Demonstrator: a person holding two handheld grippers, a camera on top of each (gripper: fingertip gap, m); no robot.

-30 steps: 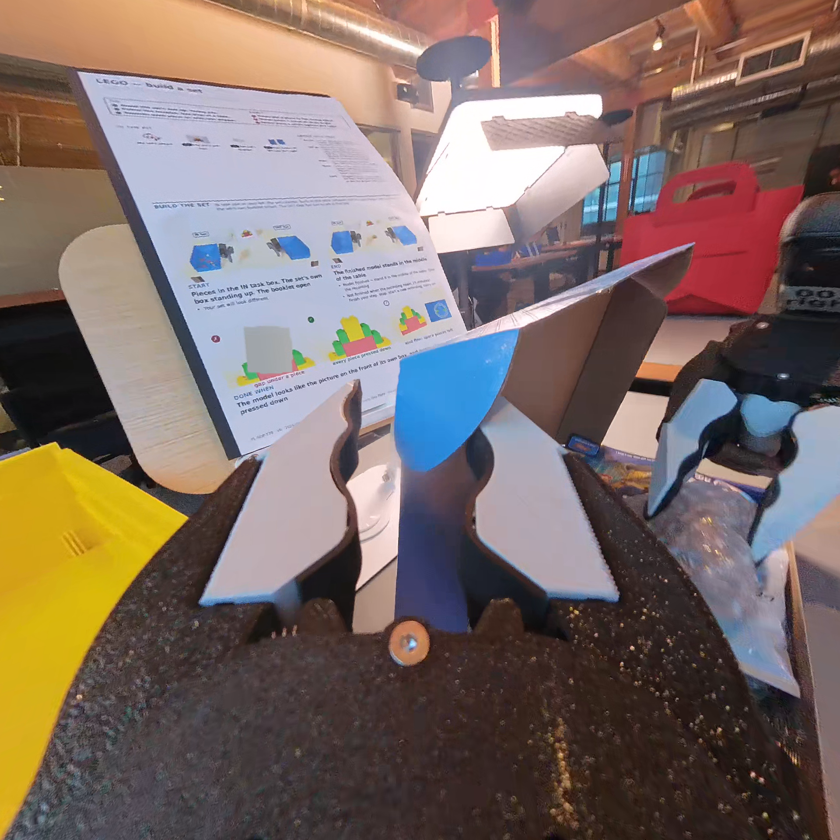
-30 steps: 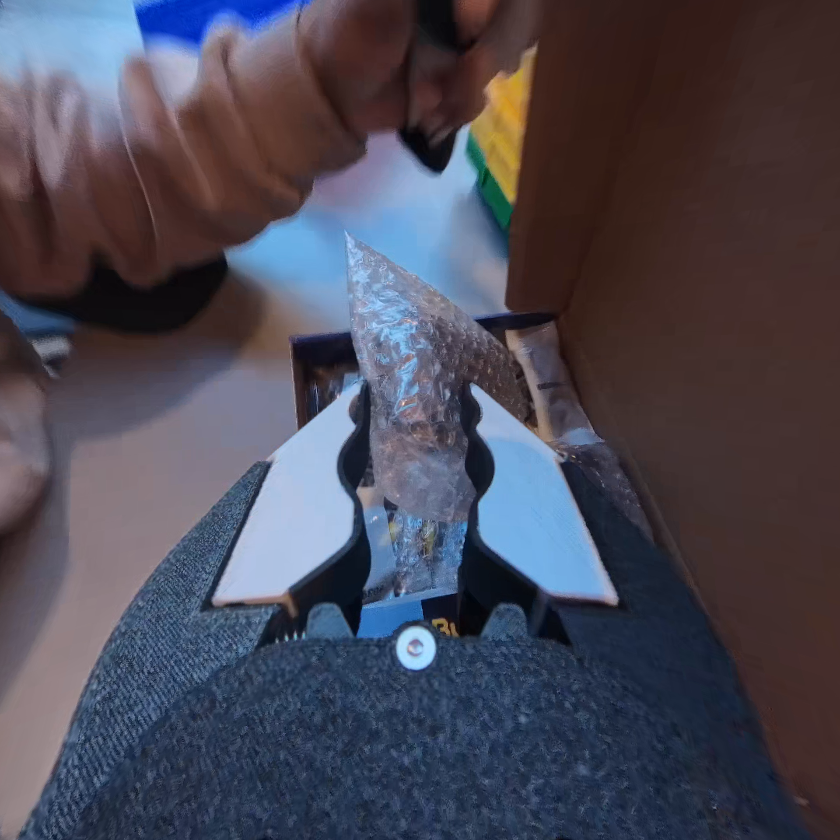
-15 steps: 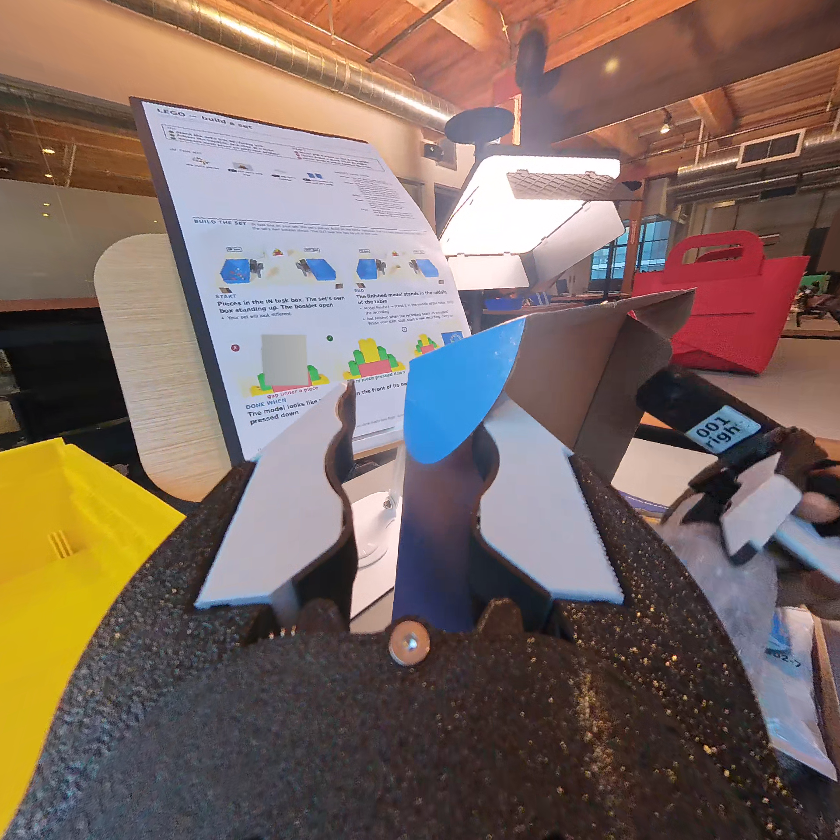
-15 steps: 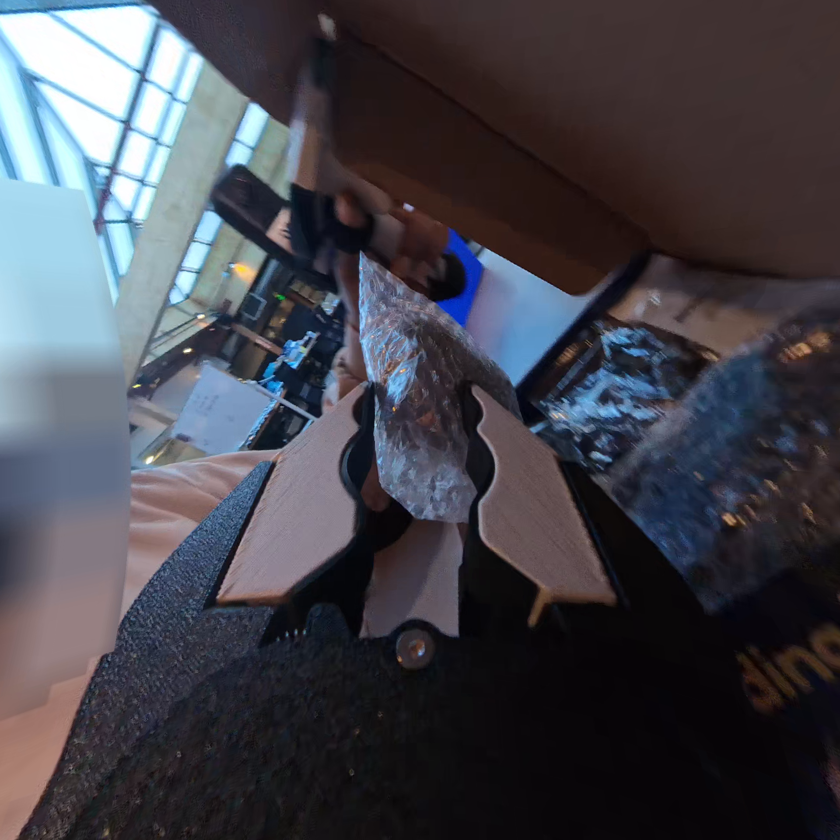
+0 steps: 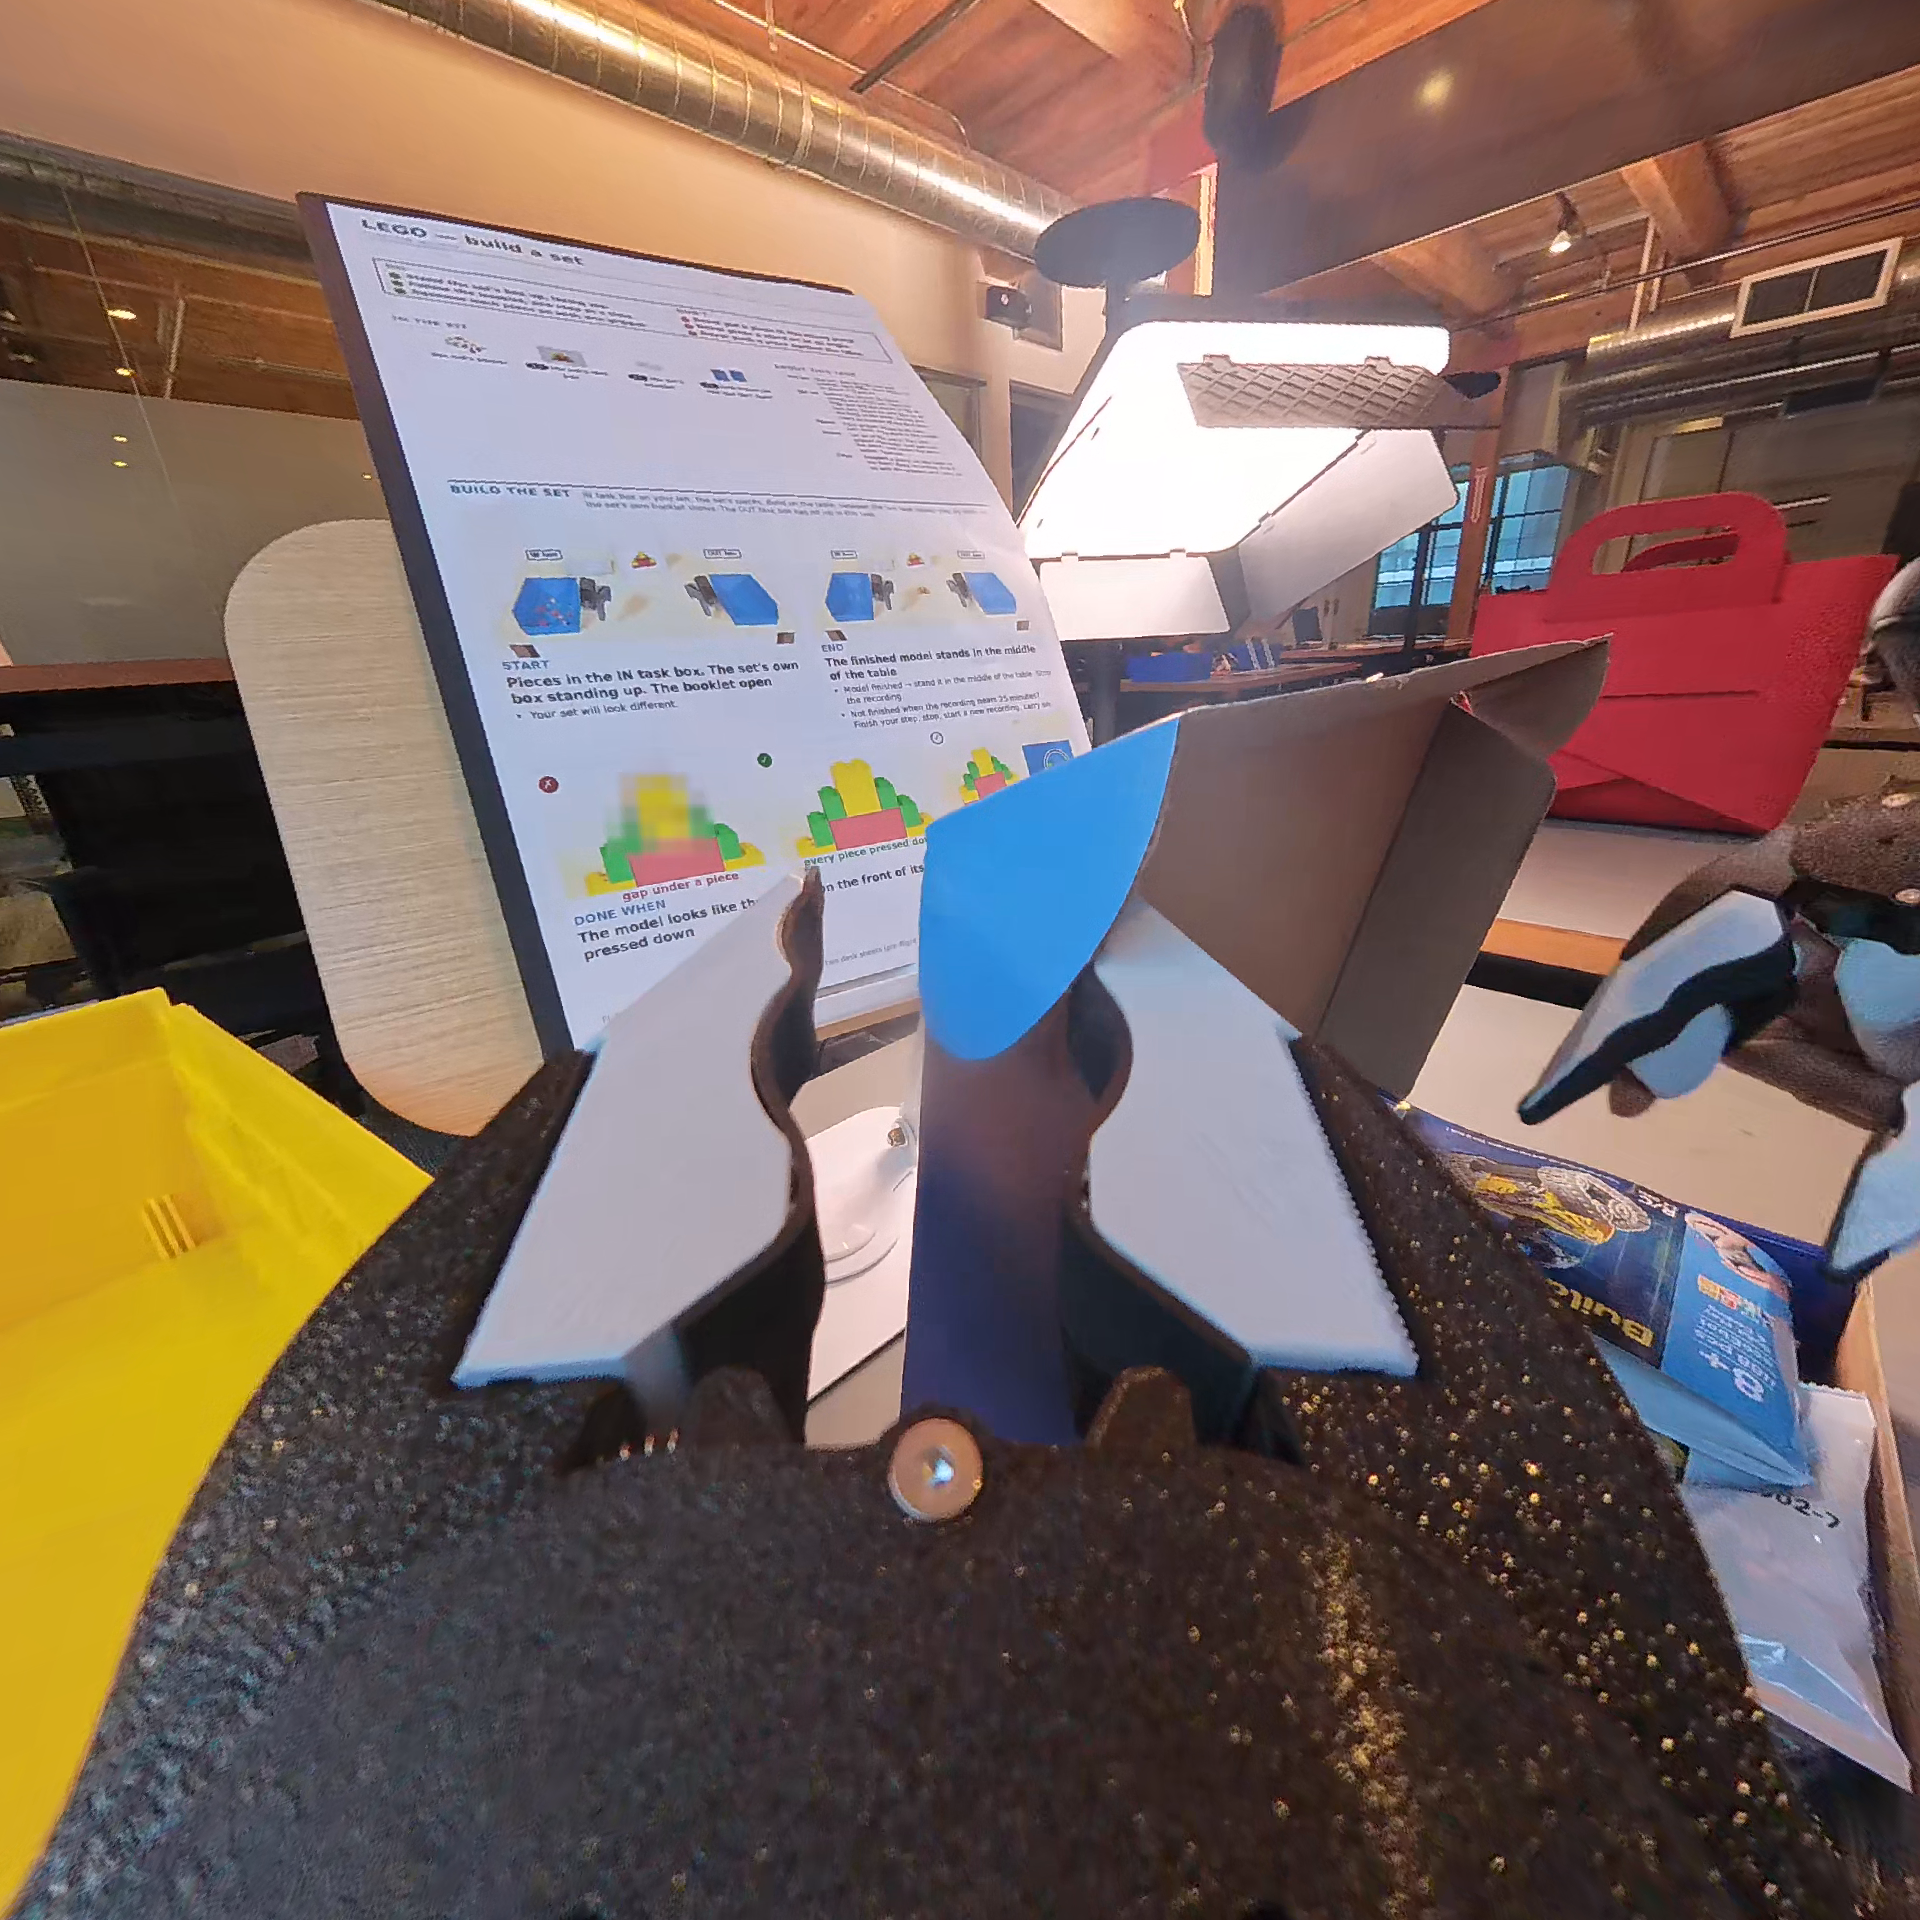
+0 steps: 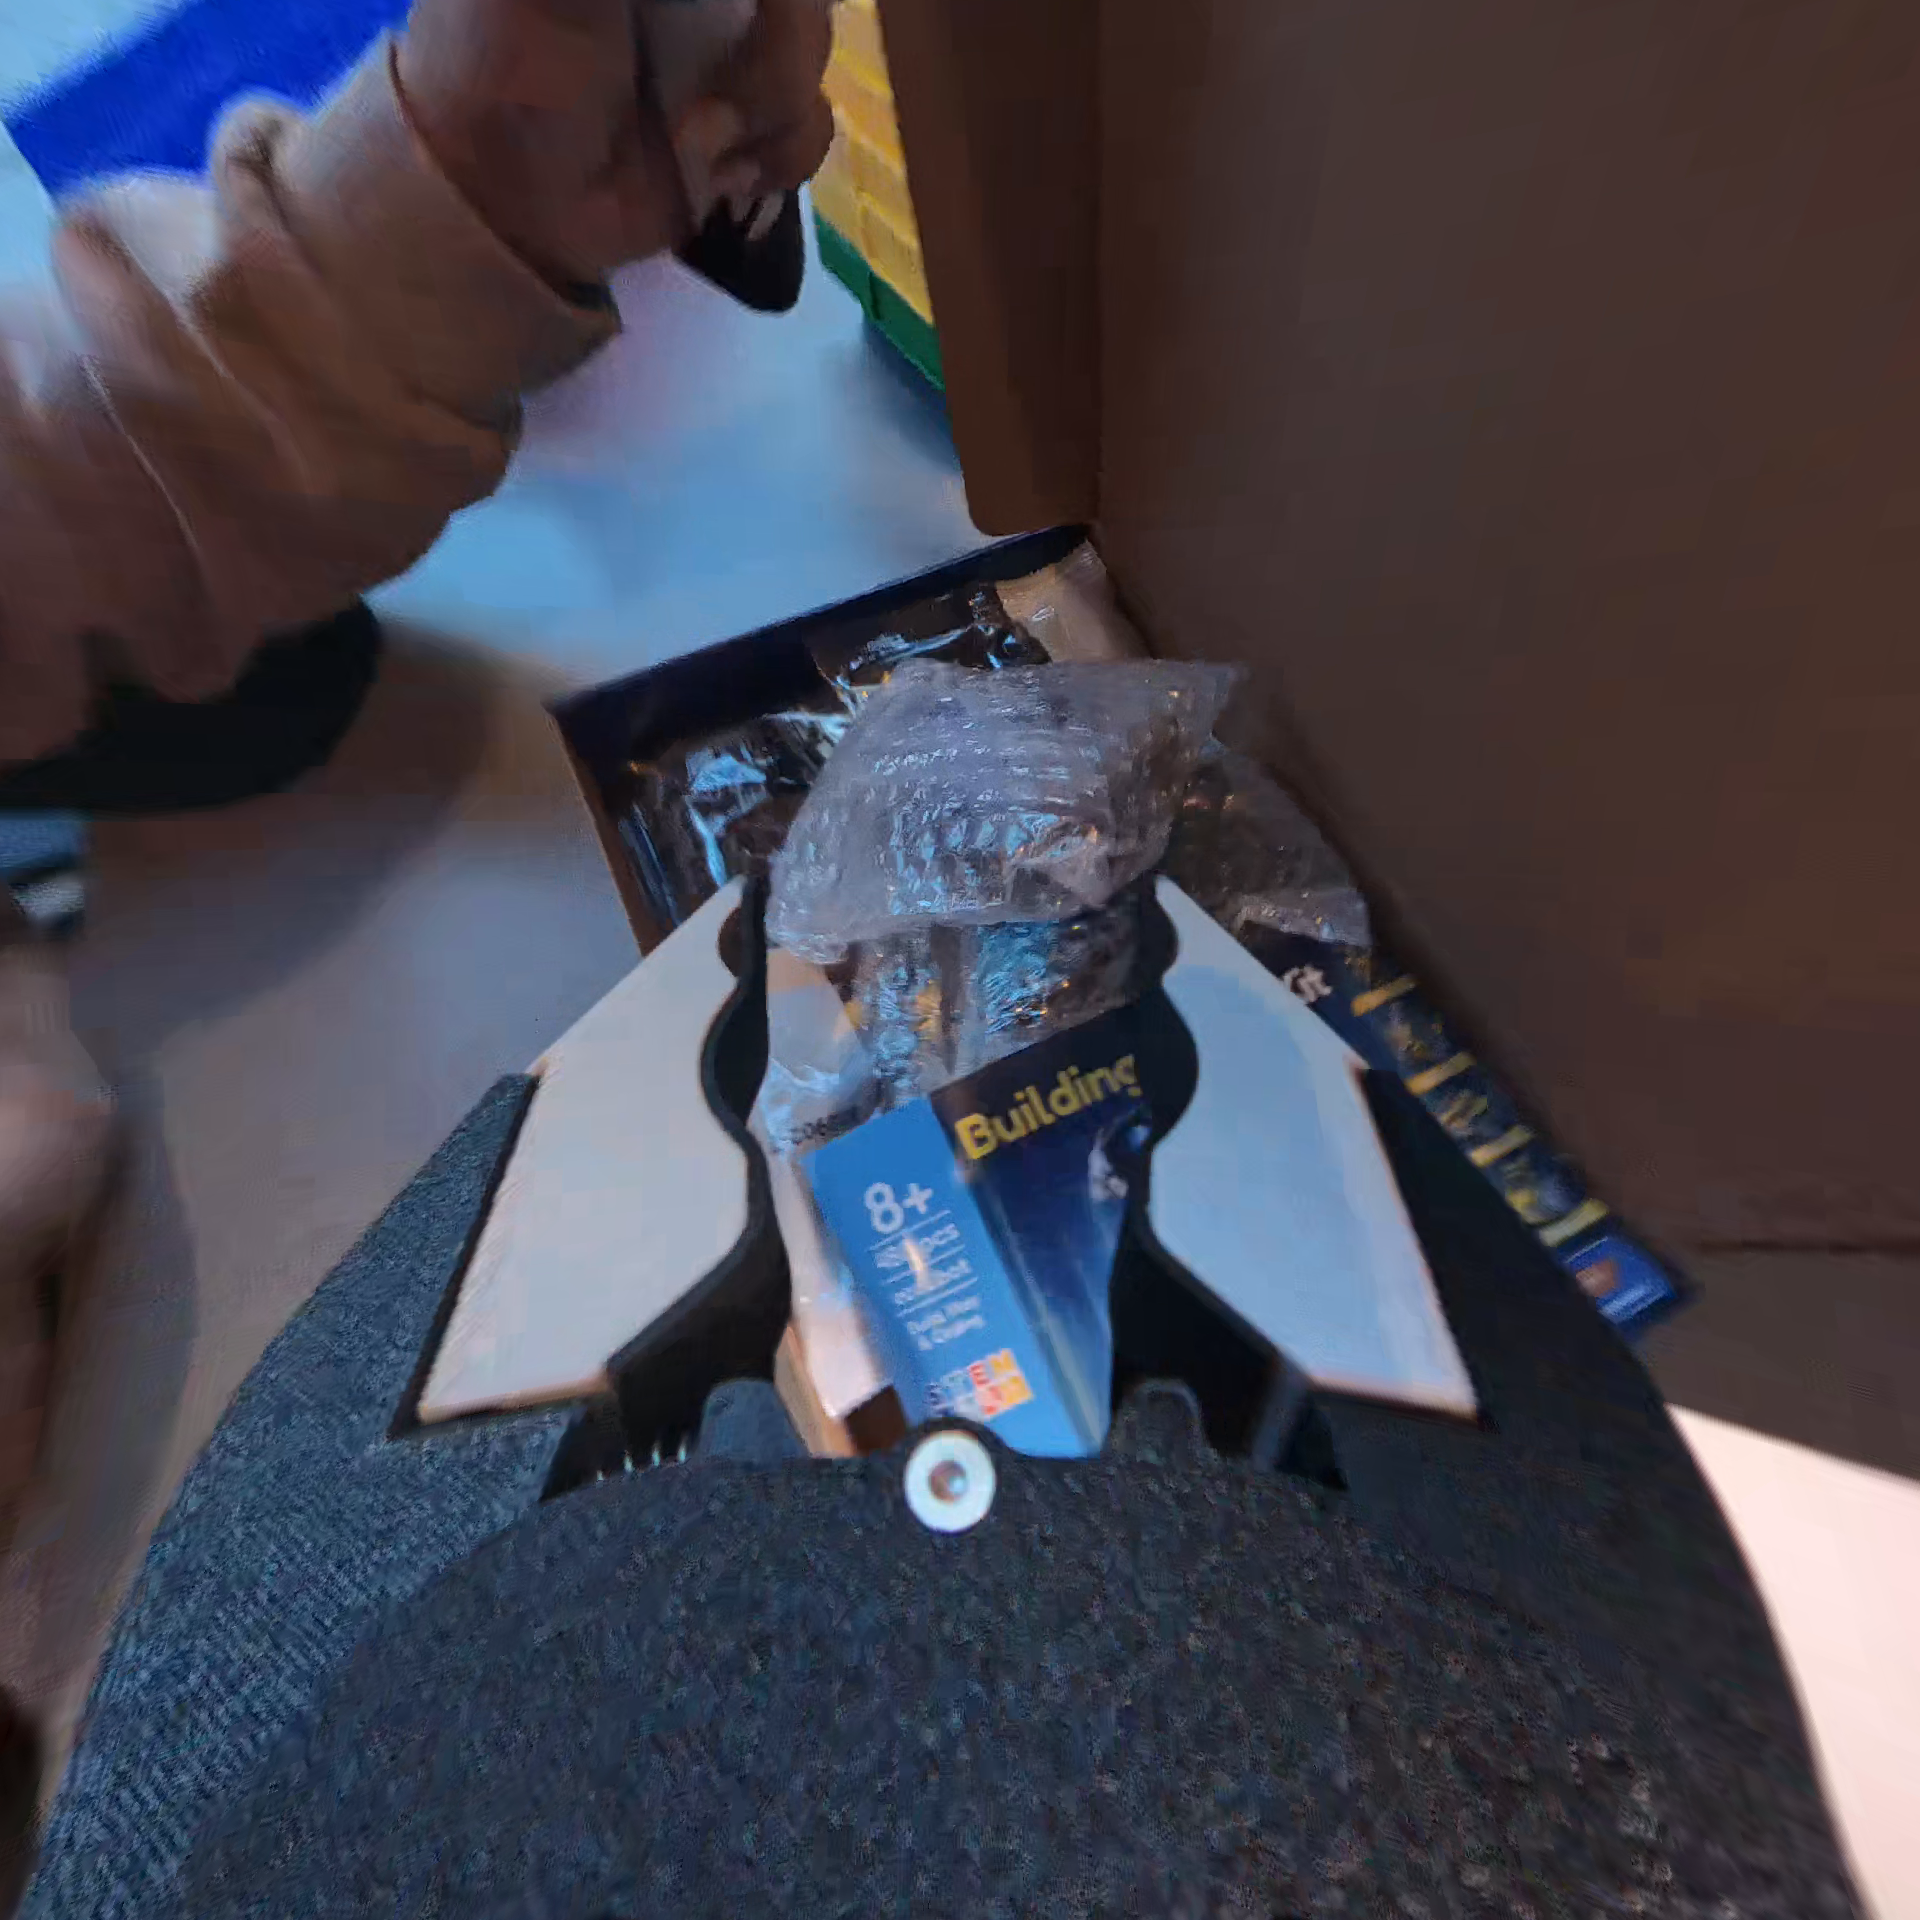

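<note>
My left gripper (image 5: 951, 914) is shut on the rounded blue flap (image 5: 1029, 894) of a cardboard box lid (image 5: 1340, 831) and holds the lid raised. The flap lies against the right finger. My right gripper (image 6: 951, 894) is open over the box. It also shows in the left wrist view (image 5: 1756, 1101) with its fingers apart and empty. A crumpled clear plastic bag (image 6: 997, 790) lies at its fingertips on more bags in the dark box tray (image 6: 717, 758). The box's blue printed end (image 6: 935, 1247) shows between the jaws. The lid's brown inside (image 6: 1507, 623) stands to the right.
A white instruction board (image 5: 675, 582) on a stand is ahead of the left gripper, with a yellow bin (image 5: 156, 1247) at the left. A lit lamp (image 5: 1226, 468) and a red bag (image 5: 1683, 686) are behind. A person's sleeved arm (image 6: 260, 416) crosses the upper left. My right fingertips sit around 25 cm from my left ones.
My right gripper has opened and let go of the plastic bag, which now lies crumpled on the box. It swung up and came back down. The left keeps hold of the flap.
</note>
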